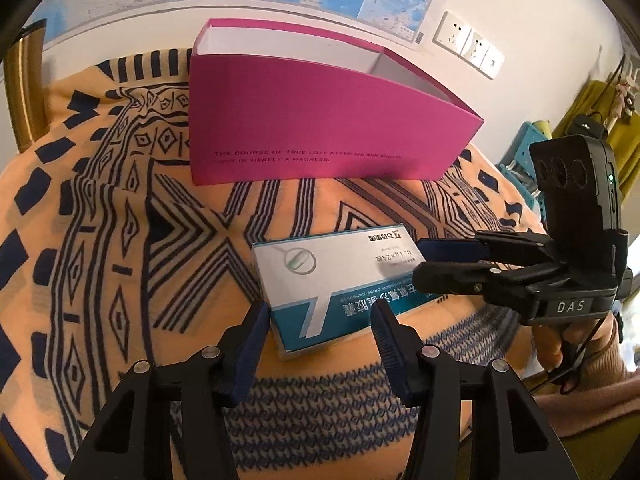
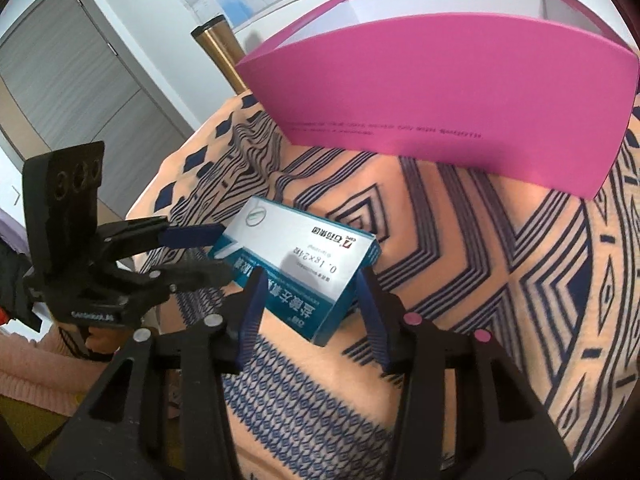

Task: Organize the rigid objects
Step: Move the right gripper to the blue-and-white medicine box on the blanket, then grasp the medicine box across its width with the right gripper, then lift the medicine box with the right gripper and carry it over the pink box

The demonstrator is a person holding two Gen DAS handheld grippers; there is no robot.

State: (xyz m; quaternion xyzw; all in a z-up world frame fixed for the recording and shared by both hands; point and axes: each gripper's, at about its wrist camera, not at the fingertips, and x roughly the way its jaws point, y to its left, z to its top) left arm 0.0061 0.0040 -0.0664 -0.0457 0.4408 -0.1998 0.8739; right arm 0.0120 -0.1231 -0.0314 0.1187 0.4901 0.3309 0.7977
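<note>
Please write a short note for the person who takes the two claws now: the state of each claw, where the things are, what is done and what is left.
Left claw: open, empty, its fingers at either side of the medicine box's near end.
Right claw: open, empty, straddling the same box from the other side.
The box lies flat on the patterned cloth, in front of the pink box, which stands open.
Done: nothing gripped yet.
Left: probably grip the medicine box and put it into the pink box.

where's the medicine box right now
The medicine box lies flat on the patterned cloth, in front of the pink box, between both open grippers.
</note>
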